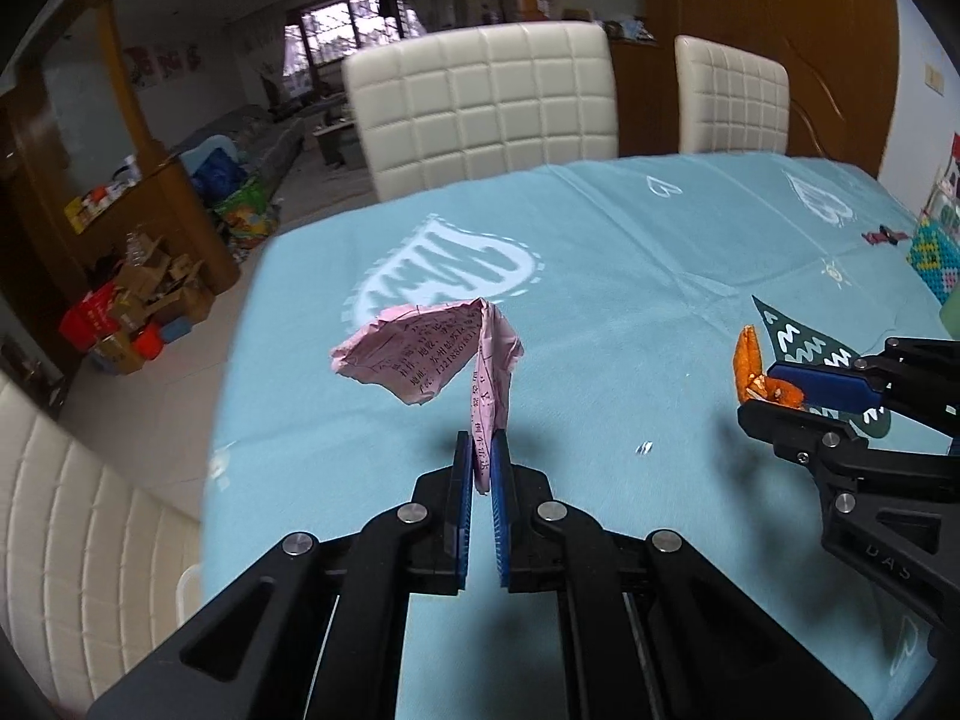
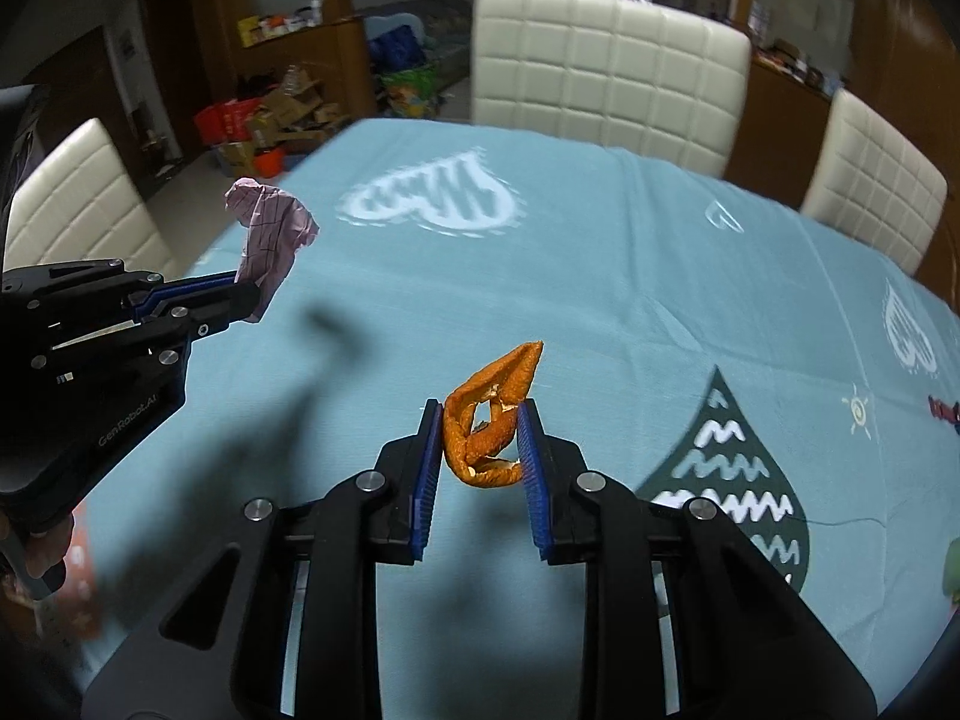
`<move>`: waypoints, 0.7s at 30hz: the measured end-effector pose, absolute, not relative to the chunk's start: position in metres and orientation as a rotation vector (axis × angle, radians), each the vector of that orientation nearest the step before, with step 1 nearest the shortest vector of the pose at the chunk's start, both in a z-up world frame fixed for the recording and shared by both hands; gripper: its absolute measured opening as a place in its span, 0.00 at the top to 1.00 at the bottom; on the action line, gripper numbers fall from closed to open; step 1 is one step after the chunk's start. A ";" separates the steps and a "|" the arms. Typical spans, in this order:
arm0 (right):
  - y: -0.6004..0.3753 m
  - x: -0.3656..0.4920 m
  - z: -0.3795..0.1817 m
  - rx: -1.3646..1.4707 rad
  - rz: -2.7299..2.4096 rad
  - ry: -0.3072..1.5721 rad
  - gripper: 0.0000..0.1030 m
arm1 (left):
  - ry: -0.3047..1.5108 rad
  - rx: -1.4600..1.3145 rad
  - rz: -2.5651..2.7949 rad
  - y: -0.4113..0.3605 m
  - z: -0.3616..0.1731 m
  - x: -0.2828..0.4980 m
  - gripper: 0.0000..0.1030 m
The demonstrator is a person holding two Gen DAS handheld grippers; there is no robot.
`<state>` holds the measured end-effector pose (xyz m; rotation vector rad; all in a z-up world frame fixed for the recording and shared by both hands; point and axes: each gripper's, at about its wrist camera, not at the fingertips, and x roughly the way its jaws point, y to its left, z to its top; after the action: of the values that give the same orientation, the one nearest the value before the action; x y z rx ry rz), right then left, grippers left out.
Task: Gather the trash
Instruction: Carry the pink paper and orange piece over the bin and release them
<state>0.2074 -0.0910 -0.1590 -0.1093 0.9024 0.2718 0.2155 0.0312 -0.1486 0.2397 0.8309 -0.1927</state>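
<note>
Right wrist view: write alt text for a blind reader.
The right gripper pinches a curled orange peel above a light blue tablecloth. At left, the left gripper holds crumpled pink paper; cream chairs stand behind.

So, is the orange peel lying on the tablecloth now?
No, the orange peel is pinched between the fingers of the right gripper and held above the blue tablecloth.

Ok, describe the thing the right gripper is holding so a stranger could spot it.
Start at the light blue tablecloth and find the right gripper held above it. Pinched between its blue-padded jaws is a curled orange peel, dry and orange, unlike the crumpled pink paper the left gripper holds.
</note>
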 end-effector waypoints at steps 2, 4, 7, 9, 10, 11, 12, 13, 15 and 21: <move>-0.078 0.200 -0.152 -0.123 0.304 0.889 0.73 | 0.816 0.227 -0.160 0.045 -0.139 0.201 0.94; -0.064 0.192 -0.146 -0.145 0.337 0.872 0.73 | 0.805 0.215 -0.128 0.058 -0.133 0.189 0.94; -0.038 0.177 -0.135 -0.176 0.402 0.847 0.73 | 0.796 0.193 -0.070 0.081 -0.125 0.168 0.94; -0.023 0.169 -0.131 -0.191 0.437 0.834 0.73 | 0.792 0.178 -0.030 0.096 -0.121 0.155 0.94; -0.017 0.165 -0.129 -0.197 0.451 0.829 0.73 | 0.790 0.171 -0.011 0.103 -0.120 0.149 0.94; -0.008 0.160 -0.126 -0.207 0.471 0.822 0.73 | 0.790 0.164 0.003 0.108 -0.120 0.144 0.94; -0.001 0.157 -0.125 -0.214 0.488 0.817 0.73 | 0.789 0.157 0.020 0.115 -0.119 0.139 0.94; 0.005 0.153 -0.123 -0.221 0.504 0.812 0.73 | 0.787 0.147 0.041 0.123 -0.117 0.132 0.94; 0.021 0.145 -0.118 -0.239 0.543 0.798 0.73 | 0.784 0.132 0.073 0.134 -0.115 0.121 0.94; 0.057 0.129 -0.109 -0.278 0.628 0.768 0.73 | 0.769 0.091 0.161 0.167 -0.108 0.087 0.94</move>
<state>0.1287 0.0570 -0.1095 -0.2783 0.7683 0.6278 0.0874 0.1665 -0.1080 0.0909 0.7689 0.1610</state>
